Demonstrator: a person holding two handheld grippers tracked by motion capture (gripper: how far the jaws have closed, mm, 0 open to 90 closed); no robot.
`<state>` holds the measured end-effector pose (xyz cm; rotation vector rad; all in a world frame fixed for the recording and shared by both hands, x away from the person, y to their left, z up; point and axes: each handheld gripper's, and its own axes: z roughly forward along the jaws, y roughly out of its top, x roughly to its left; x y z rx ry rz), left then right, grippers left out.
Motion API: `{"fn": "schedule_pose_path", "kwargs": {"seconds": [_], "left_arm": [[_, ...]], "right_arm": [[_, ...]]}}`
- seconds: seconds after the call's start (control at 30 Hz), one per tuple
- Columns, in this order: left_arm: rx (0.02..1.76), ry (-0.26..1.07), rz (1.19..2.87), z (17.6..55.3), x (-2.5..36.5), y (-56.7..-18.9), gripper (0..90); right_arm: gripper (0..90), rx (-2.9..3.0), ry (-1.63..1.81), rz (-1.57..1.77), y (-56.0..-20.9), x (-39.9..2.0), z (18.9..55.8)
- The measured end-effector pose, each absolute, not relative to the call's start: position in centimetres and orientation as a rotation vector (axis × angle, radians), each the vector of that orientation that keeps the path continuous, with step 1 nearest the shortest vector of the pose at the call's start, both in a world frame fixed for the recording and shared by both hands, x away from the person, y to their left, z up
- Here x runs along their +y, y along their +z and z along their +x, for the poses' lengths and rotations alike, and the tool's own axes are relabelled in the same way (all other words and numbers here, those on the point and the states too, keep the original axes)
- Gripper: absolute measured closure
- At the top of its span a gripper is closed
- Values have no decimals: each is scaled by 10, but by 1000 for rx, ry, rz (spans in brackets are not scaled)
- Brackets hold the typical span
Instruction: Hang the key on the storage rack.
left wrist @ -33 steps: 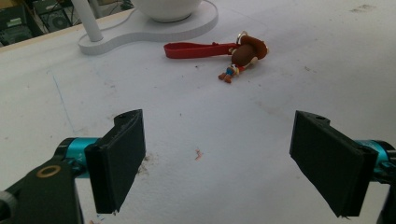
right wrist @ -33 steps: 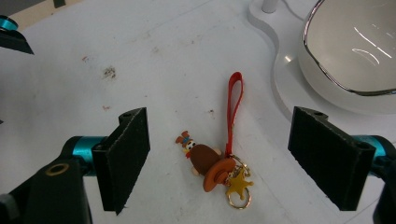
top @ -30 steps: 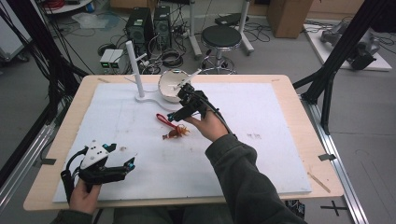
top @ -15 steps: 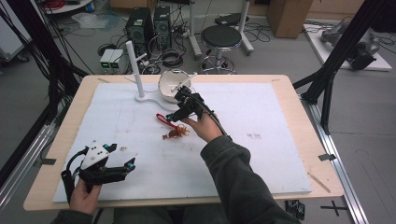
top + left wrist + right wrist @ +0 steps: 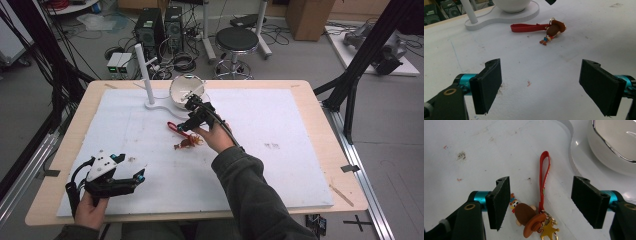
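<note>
Keychain (image 5: pixel 531 218) lies flat on the white mat (image 5: pixel 300 150) of the counter (image 5: pixel 320 95), a small cowboy figure with a brown hat, a gold star charm (image 5: pixel 549 231) and a red strap (image 5: pixel 543 182) that stretches away toward the white stand (image 5: pixel 150 102). The right tool (image 5: pixel 189 122) hangs low over it, its jaws apart and just closing in, with the figure and the near end of the strap between them; the pads do not press on either, though one pad stands just beside the figure's feet. A white bowl (image 5: pixel 185 90) sits on the stand's base, near the far end of the strap. The left tool (image 5: pixel 131 176) rests near the counter's front left corner, well apart from the keychain, jaws wide apart with only bare mat between them.
</note>
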<state>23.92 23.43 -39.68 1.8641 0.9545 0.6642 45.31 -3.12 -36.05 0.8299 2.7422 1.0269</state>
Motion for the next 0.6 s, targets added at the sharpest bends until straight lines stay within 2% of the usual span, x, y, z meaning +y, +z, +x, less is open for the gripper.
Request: {"fn": "schedule_pose_path", "kwargs": {"seconds": [0.6], "left_arm": [[956, 659, 1857, 239, 234, -397, 187]], "right_arm": [[463, 2774, 976, 841, -381, -19, 460]]}}
